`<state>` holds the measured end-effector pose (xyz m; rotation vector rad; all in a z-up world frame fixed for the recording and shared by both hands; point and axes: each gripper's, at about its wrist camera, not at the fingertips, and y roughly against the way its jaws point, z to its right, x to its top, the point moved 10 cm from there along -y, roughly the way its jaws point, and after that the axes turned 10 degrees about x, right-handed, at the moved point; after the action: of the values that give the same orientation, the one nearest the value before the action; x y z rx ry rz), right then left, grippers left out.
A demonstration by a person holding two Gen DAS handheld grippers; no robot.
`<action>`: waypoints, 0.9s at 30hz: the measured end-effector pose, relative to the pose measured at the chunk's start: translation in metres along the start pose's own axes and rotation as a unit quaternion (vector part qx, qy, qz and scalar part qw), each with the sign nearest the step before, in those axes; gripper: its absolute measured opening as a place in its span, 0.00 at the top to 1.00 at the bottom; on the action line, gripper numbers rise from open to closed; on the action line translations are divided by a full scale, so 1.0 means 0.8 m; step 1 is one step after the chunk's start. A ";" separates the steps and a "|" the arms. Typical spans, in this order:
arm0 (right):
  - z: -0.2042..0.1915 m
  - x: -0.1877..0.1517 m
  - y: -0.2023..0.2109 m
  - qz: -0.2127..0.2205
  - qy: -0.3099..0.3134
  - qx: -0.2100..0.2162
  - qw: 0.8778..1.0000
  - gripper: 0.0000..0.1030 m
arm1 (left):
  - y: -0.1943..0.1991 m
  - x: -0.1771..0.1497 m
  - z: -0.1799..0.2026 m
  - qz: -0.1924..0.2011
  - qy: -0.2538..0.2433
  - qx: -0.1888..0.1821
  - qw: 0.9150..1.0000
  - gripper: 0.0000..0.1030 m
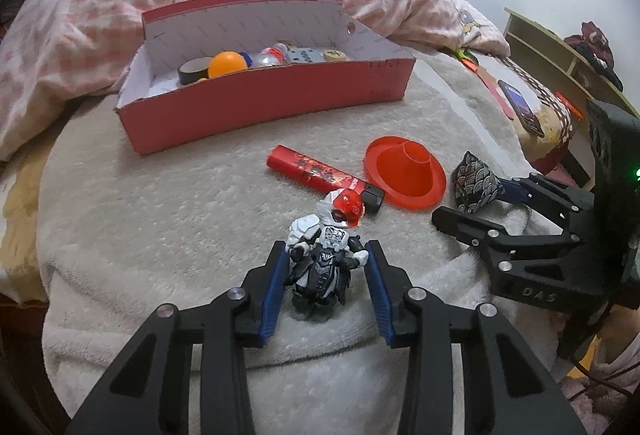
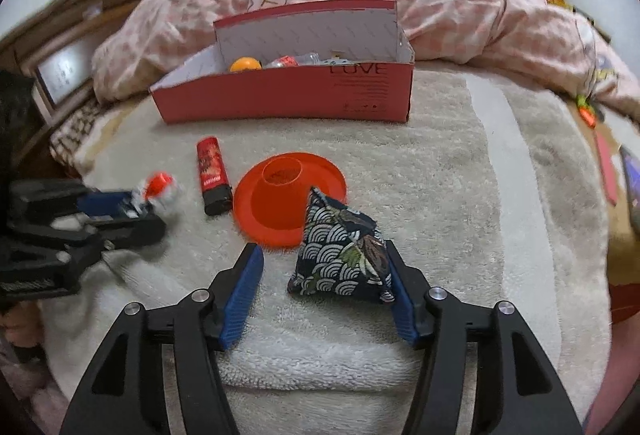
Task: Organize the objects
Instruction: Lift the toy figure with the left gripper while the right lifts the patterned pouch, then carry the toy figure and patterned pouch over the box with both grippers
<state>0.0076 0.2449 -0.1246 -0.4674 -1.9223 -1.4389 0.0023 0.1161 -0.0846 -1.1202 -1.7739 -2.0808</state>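
A toy figure with a red helmet stands on the white blanket between the open fingers of my left gripper, not clamped. It shows blurred in the right wrist view. A dark patterned beanbag lies between the open fingers of my right gripper, against the right pad; it also shows in the left wrist view. A red lighter and an orange cone lie ahead. The red box beyond holds an orange ball and other small items.
A pink quilt is piled behind the box. A phone and red papers lie at the bed's right edge. A wooden shelf stands to the right. A dark headboard is at the left.
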 end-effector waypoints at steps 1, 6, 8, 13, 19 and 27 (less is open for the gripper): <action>-0.001 0.000 -0.001 0.000 0.004 -0.007 1.000 0.42 | 0.002 0.000 -0.001 0.002 0.002 -0.002 1.000 0.63; 0.009 -0.002 0.006 0.014 -0.007 -0.022 1.000 0.58 | 0.010 0.001 -0.003 0.013 0.004 -0.006 1.000 0.63; 0.013 -0.002 0.009 0.020 -0.016 -0.018 0.999 0.61 | 0.012 0.003 -0.003 0.015 0.005 -0.007 1.000 0.63; 0.007 0.002 0.018 0.033 -0.020 0.000 0.999 0.63 | 0.021 0.008 -0.004 0.018 0.012 -0.015 1.000 0.63; -0.022 0.015 0.032 0.048 -0.015 0.046 0.998 0.63 | 0.037 0.024 -0.009 0.034 0.010 -0.012 0.999 0.63; -0.048 0.051 0.043 0.061 0.011 0.078 0.995 0.63 | 0.041 0.057 -0.022 0.046 0.016 -0.008 0.999 0.63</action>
<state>0.0130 0.2152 -0.0659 -0.4844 -1.9376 -1.2010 -0.0175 0.1060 -0.0300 -1.1447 -1.6611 -2.0512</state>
